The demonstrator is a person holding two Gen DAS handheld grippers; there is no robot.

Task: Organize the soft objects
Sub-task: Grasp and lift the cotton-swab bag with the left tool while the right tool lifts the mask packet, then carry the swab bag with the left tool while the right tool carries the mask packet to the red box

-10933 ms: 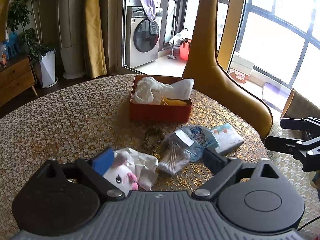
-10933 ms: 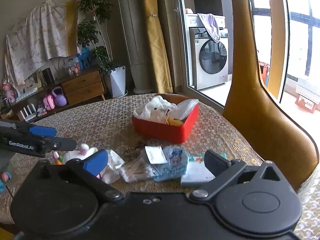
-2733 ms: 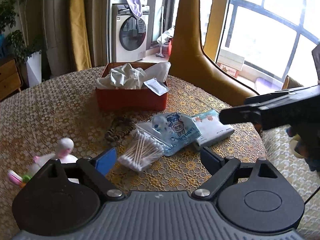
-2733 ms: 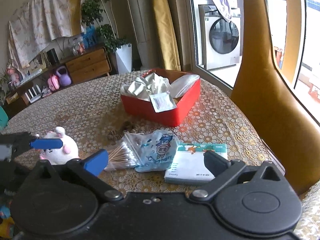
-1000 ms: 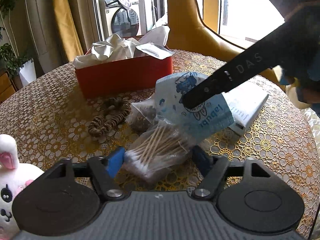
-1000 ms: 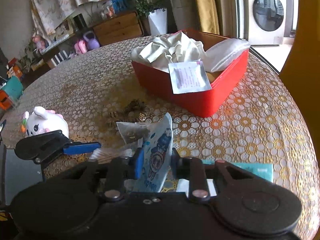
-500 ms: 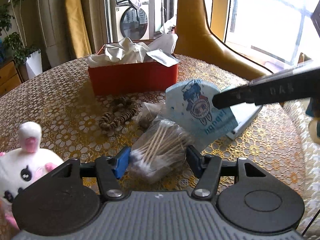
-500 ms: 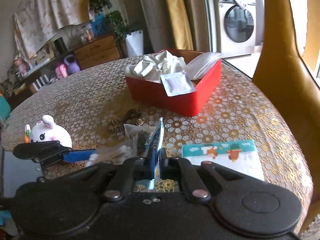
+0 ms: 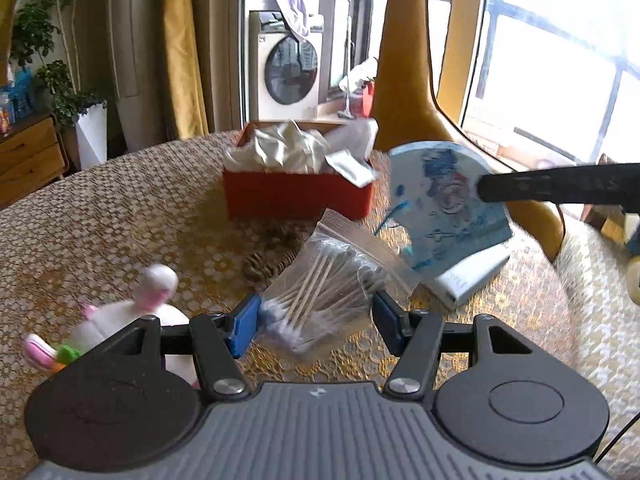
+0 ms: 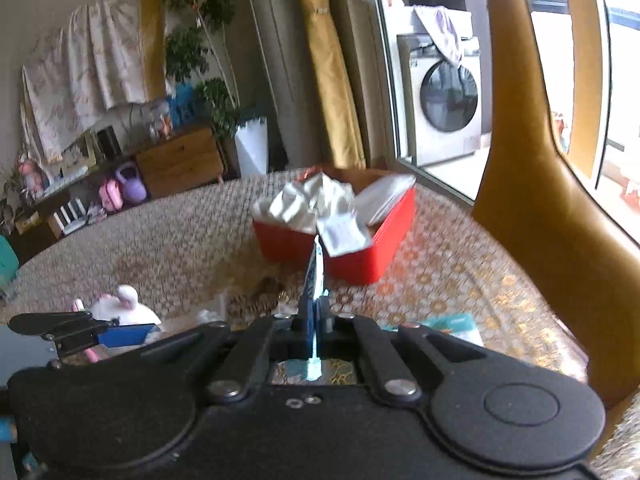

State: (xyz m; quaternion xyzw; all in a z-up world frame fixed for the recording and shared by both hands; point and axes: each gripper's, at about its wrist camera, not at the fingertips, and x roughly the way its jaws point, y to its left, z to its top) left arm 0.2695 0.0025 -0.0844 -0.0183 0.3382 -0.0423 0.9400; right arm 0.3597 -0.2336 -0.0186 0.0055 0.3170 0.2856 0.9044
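Observation:
My right gripper (image 10: 316, 312) is shut on a light blue cartoon-print pouch (image 9: 444, 208) and holds it in the air above the table; in its own view the pouch (image 10: 315, 268) shows edge-on. The red box (image 9: 296, 196) at the back holds white cloths and a small sachet; it also shows in the right wrist view (image 10: 360, 256). My left gripper (image 9: 316, 320) stands partly closed around a clear bag of cotton swabs (image 9: 328, 284) on the table; I cannot tell whether its pads touch the bag.
A white plush bunny (image 9: 120, 316) lies at the left. A brown scrunchie (image 9: 268, 260) lies in front of the box. A flat tissue pack (image 9: 468, 276) lies right of the swabs. A mustard chair (image 10: 540, 216) stands behind the round lace-covered table (image 9: 120, 220).
My right gripper has lifted the blue pouch higher and toward the red box. My left gripper has stayed around the cotton swab bag, its fingers a little closer together.

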